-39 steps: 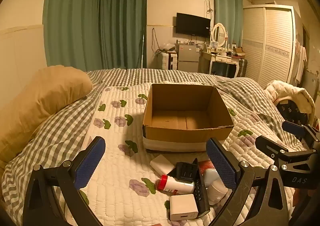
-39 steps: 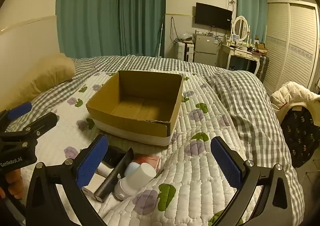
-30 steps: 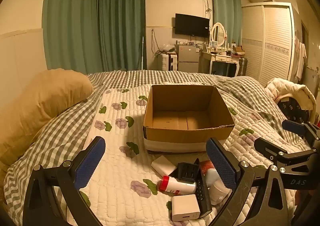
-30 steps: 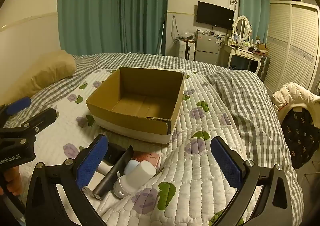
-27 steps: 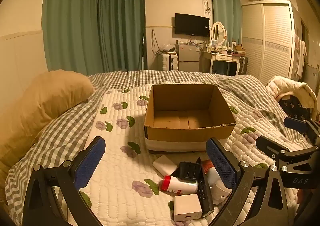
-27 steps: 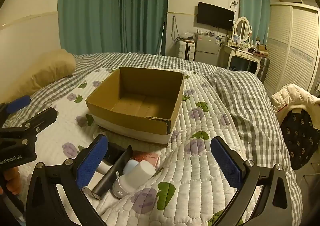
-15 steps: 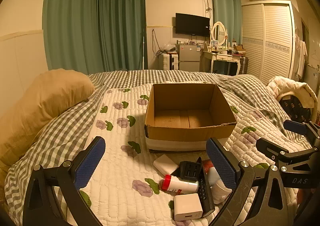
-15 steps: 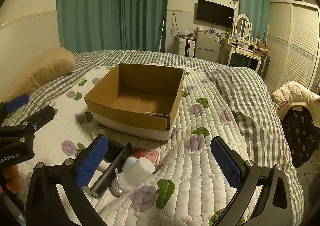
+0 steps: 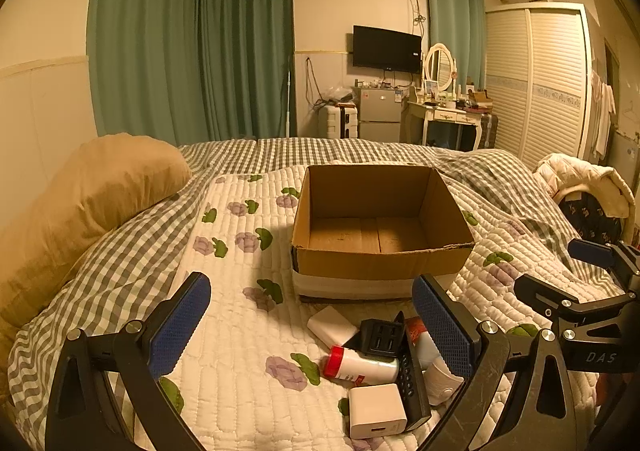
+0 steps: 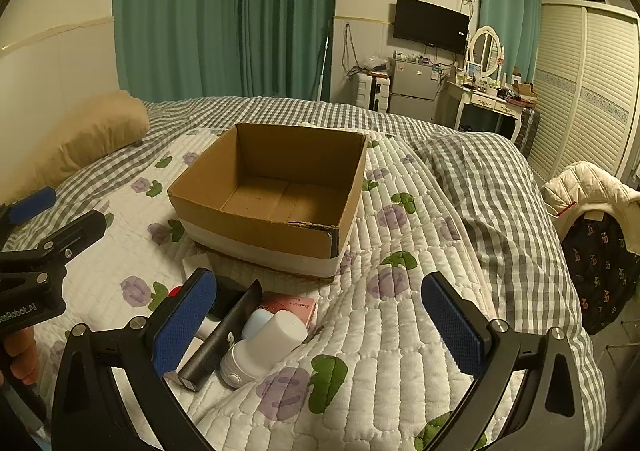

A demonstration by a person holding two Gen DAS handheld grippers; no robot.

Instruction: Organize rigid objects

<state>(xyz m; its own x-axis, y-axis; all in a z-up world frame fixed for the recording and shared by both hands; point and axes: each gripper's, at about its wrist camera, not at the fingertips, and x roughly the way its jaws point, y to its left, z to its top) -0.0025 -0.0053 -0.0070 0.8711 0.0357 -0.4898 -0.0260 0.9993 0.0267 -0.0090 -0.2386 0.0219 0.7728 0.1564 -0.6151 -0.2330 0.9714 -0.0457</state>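
Observation:
An open, empty cardboard box stands on the quilted bed. In front of it lies a pile of small items: a white bottle with a red cap, a white charger cube, a black remote, a black block, a flat white box, a pink box and a white jar. My left gripper is open and empty above the pile's left part. My right gripper is open and empty, with the pile by its left finger.
A tan pillow lies at the left on the checked cover. A chair with a white jacket stands at the bed's right side. Curtains, a dresser, a TV and a wardrobe are far behind.
Both grippers have drifted slightly nearer the box and the pile. Both stay open. No object has moved.

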